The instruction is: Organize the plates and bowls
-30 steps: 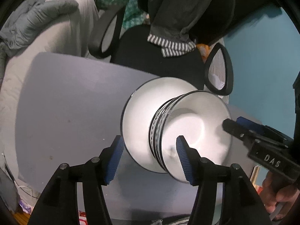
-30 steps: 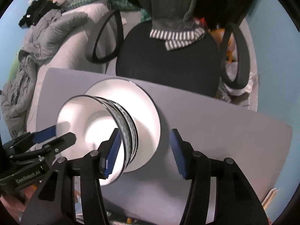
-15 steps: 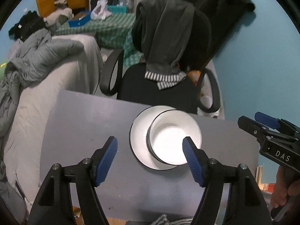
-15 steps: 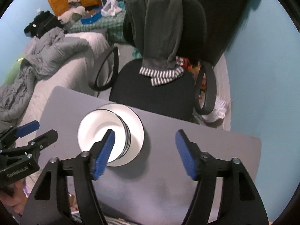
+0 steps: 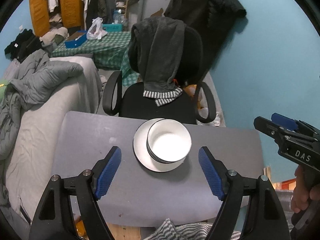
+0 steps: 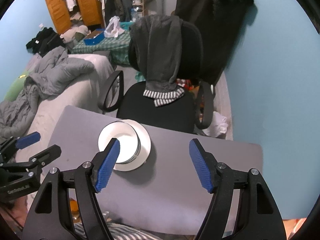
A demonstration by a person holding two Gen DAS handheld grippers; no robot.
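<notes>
Both the left tongs [image 5: 160,170] and right tongs [image 6: 154,164] hang released and empty, the left jaws opening, above stacked bowls [image 5: 169,142] on a plate [image 5: 140,146] on the table [image 5: 90,140].

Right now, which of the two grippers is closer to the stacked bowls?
Left, by a little. The left gripper, fingers opening and empty, hangs above with the bowls centred between them; the right gripper, also empty, sits off to the bowls' right.
</notes>
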